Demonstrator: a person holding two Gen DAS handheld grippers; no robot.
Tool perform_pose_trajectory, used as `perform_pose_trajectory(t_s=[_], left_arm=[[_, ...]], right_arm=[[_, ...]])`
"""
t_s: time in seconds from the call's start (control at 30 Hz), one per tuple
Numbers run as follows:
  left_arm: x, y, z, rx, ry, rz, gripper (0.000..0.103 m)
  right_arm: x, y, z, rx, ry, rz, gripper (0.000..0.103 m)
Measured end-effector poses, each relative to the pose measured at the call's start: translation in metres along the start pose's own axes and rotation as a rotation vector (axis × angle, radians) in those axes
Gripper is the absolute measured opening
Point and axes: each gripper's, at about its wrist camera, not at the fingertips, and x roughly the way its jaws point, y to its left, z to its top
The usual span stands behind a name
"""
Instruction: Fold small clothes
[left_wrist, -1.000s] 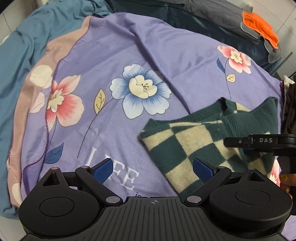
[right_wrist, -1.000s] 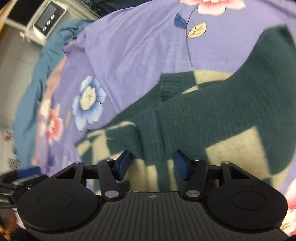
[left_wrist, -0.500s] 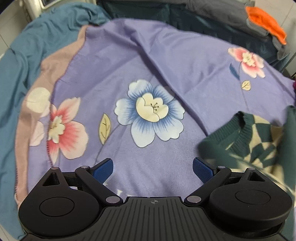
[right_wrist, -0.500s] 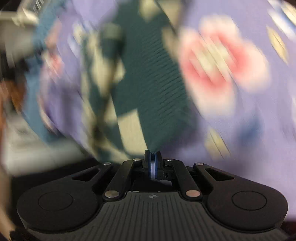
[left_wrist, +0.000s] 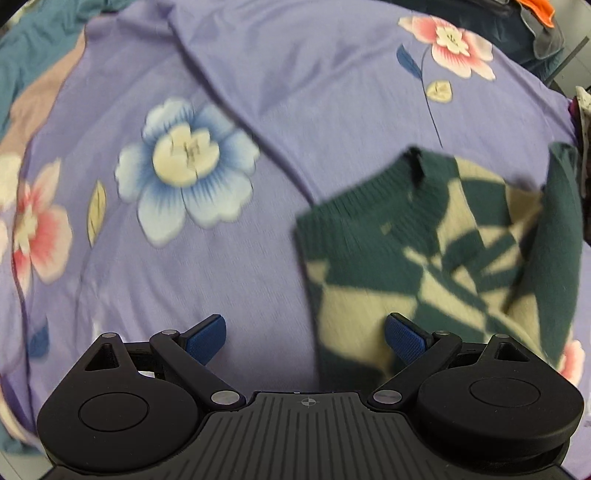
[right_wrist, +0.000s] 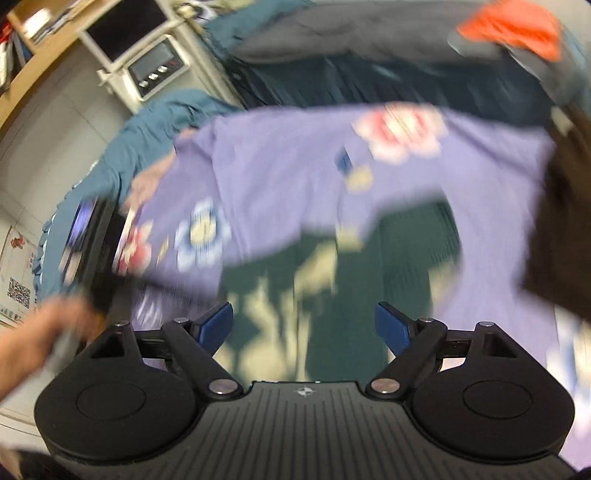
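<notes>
A green and cream checked sweater (left_wrist: 443, 251) lies bunched on the purple flowered sheet (left_wrist: 295, 92), with one green sleeve folded over its right side. My left gripper (left_wrist: 304, 338) points straight down, open, its right pad over the sweater's lower left edge and its left pad over bare sheet. In the blurred right wrist view the sweater (right_wrist: 332, 280) lies below my right gripper (right_wrist: 304, 325). That gripper's jaws are opening wide, with nothing pressed between the pads. A hand (right_wrist: 40, 332) on the left gripper shows at the left edge.
Orange and grey clothes (right_wrist: 517, 26) lie on dark blue bedding at the far side. A teal blanket (right_wrist: 122, 155) edges the sheet on the left, with a white appliance (right_wrist: 155, 70) behind it. A dark brown garment (right_wrist: 561, 221) hangs at the right.
My right gripper shut on the sweater, swung it up and over, then opened and let it go. My left gripper stayed open and moved right and down to the sweater's edge.
</notes>
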Motion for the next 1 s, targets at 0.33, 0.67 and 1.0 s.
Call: perform_pose_trajectory(t_s=[0.33,0.67,1.0], left_arm=[[-0.067,-0.034,-0.080,0.122,-0.052,-0.191,0.103],[-0.025,-0.142,-0.119,0.575,-0.070,0.093,0.103],[-0.020,-0.102,-0.103,0.349,-0.156,-0.009,0.059]], right_arm=[[0.163,-0.018,0.054,-0.299,0.394,-0.020,0.093],[0.170,0.009,0.007,-0.547,0.493,-0.015,0.081],[0.106,-0.037,0.000,-0.005,0.309,0.181,0.010]])
